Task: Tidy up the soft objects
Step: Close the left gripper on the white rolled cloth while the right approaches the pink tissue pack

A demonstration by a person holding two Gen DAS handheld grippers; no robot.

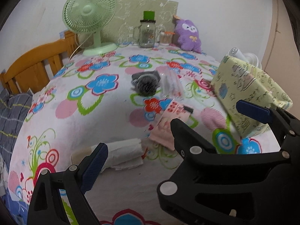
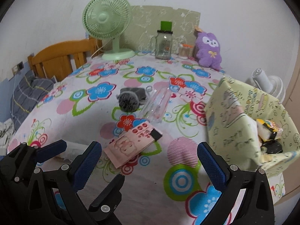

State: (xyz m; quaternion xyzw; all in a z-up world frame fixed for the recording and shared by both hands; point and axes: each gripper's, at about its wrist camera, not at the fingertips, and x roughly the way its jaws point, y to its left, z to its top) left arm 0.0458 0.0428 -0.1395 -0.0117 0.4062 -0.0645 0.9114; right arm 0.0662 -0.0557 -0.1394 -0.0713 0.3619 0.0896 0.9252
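Fingers: we are holding both pairs spread wide and empty. The right gripper (image 2: pixel 150 161) is hovering low centre in its view, over the flowered bed cover (image 2: pixel 90 123); the left gripper (image 1: pixel 168 131) is hovering at lower centre of its own view.
Step in hand: we are judging this as the reach between picks, with the pale yellow fabric bin (image 2: pixel 241 112) at the right edge already holding some items whose kind we cannot tell.
Task things still out: one pink packet (image 2: pixel 131 146) at centre, one grey fluffy item (image 2: pixel 129 99) above it, one clear plastic pouch (image 2: pixel 157 105) just beside that, and one white folded cloth (image 1: pixel 123 153) at lower left of the left view.
Next move: we are expecting to lower the right fingers onto the pink packet, closing on its edge since it is lying flat.
Background count: one green fan (image 2: pixel 106 20), one glass jar (image 2: pixel 164 45), one purple plush (image 2: pixel 208 48), all along the upper edge.
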